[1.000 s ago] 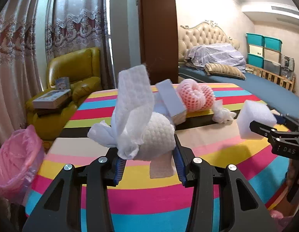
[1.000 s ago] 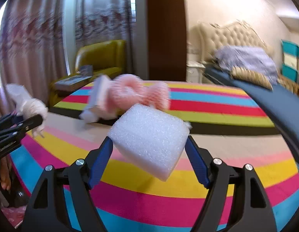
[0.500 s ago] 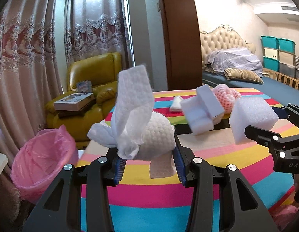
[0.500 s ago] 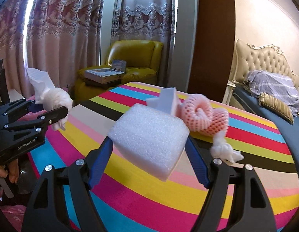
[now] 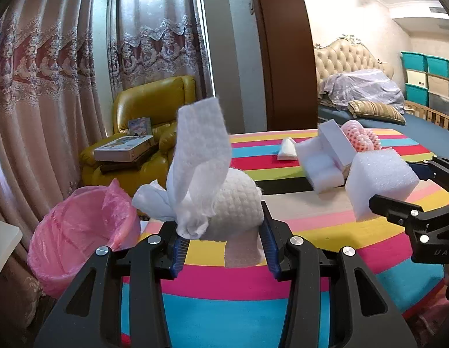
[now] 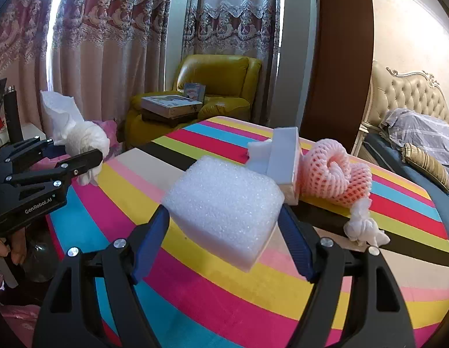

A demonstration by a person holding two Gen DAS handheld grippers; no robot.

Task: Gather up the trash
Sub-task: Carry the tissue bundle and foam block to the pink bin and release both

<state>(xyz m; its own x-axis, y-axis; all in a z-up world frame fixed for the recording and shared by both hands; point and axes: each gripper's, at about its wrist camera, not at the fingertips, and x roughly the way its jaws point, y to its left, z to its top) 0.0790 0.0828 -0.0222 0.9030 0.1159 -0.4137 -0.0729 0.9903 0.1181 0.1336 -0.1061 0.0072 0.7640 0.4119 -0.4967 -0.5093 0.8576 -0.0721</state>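
My left gripper is shut on a crumpled white tissue wad and holds it above the near left corner of the striped table. The wad also shows in the right wrist view. My right gripper is shut on a white foam block, held above the table; the block also shows in the left wrist view. A bin lined with a pink bag stands on the floor left of the table, below and left of the tissue wad.
On the table lie white foam pieces, a pink foam net, a small white tissue wad and a folded white scrap. A yellow armchair with boxes stands behind the bin. A bed is at the right.
Both grippers have swung left with their loads. The pink bin has come closer and further into the left wrist view; the armchair and curtains now fill the right wrist view.
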